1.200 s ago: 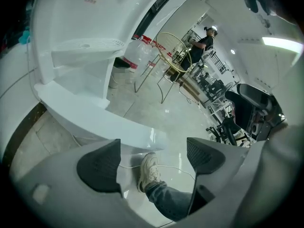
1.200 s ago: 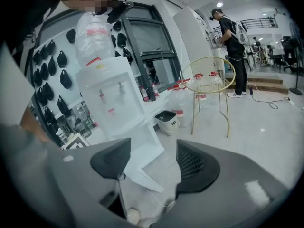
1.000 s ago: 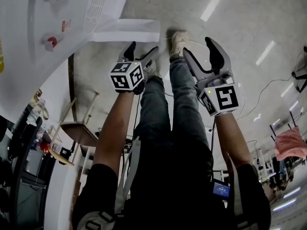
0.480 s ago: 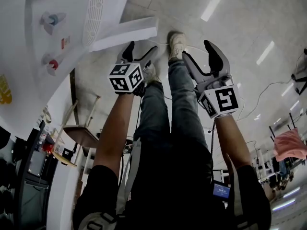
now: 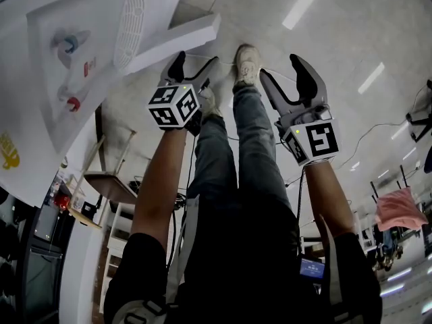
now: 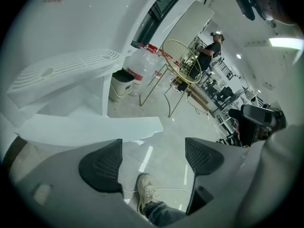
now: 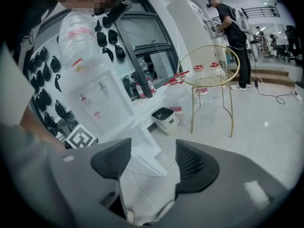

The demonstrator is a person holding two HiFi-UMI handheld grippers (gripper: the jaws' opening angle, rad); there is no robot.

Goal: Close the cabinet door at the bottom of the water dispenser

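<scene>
Head view: left gripper [image 5: 196, 63], right gripper [image 5: 283, 69] — both jaws apart, empty; one cabinet door [image 5: 177, 39] open, one water dispenser [image 5: 61, 79].

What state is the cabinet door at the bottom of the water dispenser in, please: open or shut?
Open. The cabinet door stands out from the water dispenser at an angle, away from its front.

Two tools [image 5: 194, 63] [image 5: 282, 69], one dispenser [image 5: 40, 113], one door [image 5: 182, 36]
</scene>
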